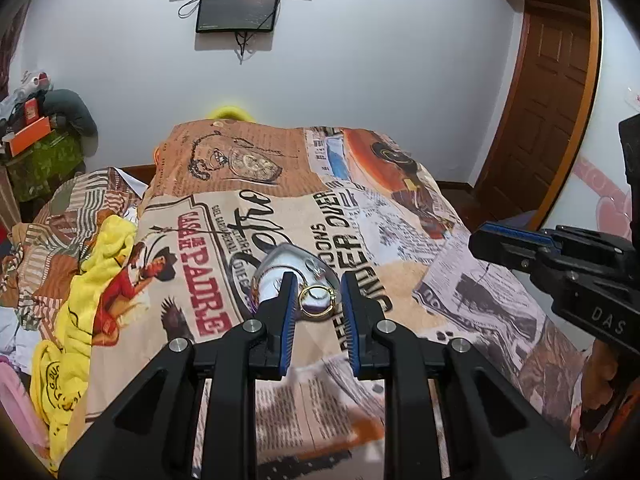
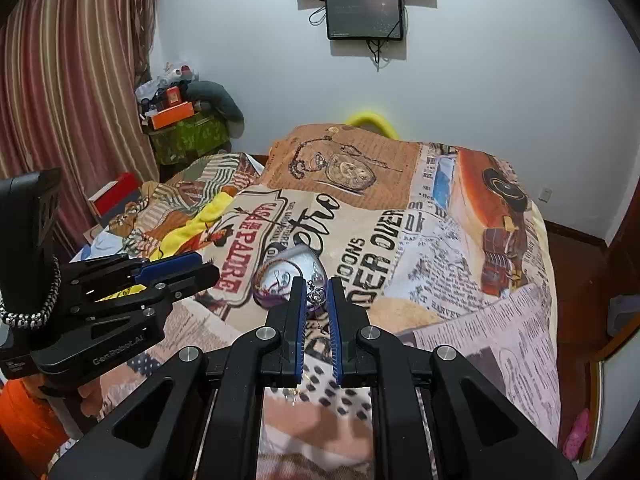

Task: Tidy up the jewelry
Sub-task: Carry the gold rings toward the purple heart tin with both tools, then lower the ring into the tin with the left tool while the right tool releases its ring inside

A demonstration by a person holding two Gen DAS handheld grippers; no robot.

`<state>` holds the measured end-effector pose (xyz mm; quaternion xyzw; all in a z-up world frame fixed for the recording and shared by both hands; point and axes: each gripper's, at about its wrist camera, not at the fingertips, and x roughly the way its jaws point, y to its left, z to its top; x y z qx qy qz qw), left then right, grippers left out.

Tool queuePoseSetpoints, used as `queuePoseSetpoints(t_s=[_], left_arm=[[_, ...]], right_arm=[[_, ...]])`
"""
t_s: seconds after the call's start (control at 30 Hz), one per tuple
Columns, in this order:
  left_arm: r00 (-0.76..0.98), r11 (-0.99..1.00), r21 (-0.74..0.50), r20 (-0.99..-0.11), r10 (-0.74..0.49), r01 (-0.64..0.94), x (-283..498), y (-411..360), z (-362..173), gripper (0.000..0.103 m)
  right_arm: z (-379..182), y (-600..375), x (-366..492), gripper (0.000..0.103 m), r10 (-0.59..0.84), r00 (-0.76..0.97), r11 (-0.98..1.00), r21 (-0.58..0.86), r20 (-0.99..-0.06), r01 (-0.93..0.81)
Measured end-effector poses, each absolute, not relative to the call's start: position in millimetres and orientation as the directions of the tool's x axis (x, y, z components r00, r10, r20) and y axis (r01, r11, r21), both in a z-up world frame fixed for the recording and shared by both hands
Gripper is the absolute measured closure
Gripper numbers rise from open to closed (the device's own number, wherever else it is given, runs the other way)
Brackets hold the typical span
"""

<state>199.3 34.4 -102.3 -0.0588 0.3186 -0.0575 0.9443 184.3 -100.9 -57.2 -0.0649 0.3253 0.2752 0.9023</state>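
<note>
A small glass dish (image 1: 280, 264) sits on the printed bedspread and holds jewelry. A gold hoop earring (image 1: 316, 300) lies at its near rim, between the fingers of my left gripper (image 1: 318, 296), which is open and hovers just above it. In the right wrist view the same dish (image 2: 288, 272) shows a beaded cord and a silver crown pendant (image 2: 318, 294) on a thin chain. My right gripper (image 2: 318, 298) stands narrowly open around the pendant; the chain hangs down between the fingers. I cannot tell if the pads touch it.
The printed bedspread (image 1: 360, 208) covers the bed. Yellow clothes (image 1: 80, 312) lie rumpled at the left. A cluttered green box (image 2: 184, 136) stands by the striped curtain (image 2: 72, 80). A wooden door (image 1: 552, 92) is at the right. Two screens (image 2: 364, 12) hang on the wall.
</note>
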Motion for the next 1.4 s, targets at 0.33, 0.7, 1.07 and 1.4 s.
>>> queuePoseSetpoints(t_s=[0.33,0.7,1.07,1.4], left_arm=[[0.766,0.986,-0.163,-0.627,-0.14,0.047,231,46,-124,0.082],[0.694,0.985,-0.168,-0.704,-0.147,0.037,269,49,-170,0.082],[0.669,0.981,-0.191,-0.727,-0.152,0.016,293,68,-188,0.082],[0.67,0.98,-0.198,-0.723,-0.167,0.03,296,70,-190,0.082]], right_arm=[[-75,-82,214,0.094,0.469,0.603,0.837,0.107,-0.645,-0.536],[-112,-64,255,0.094,0.462,0.519,0.834,0.153,-0.719,-0.53],[-132,-44,283,0.094,0.478,0.438,0.808,0.186,-0.761,-0.558],[-151,-33,290,0.094,0.478,0.38,0.794,0.206,-0.792,-0.572]])
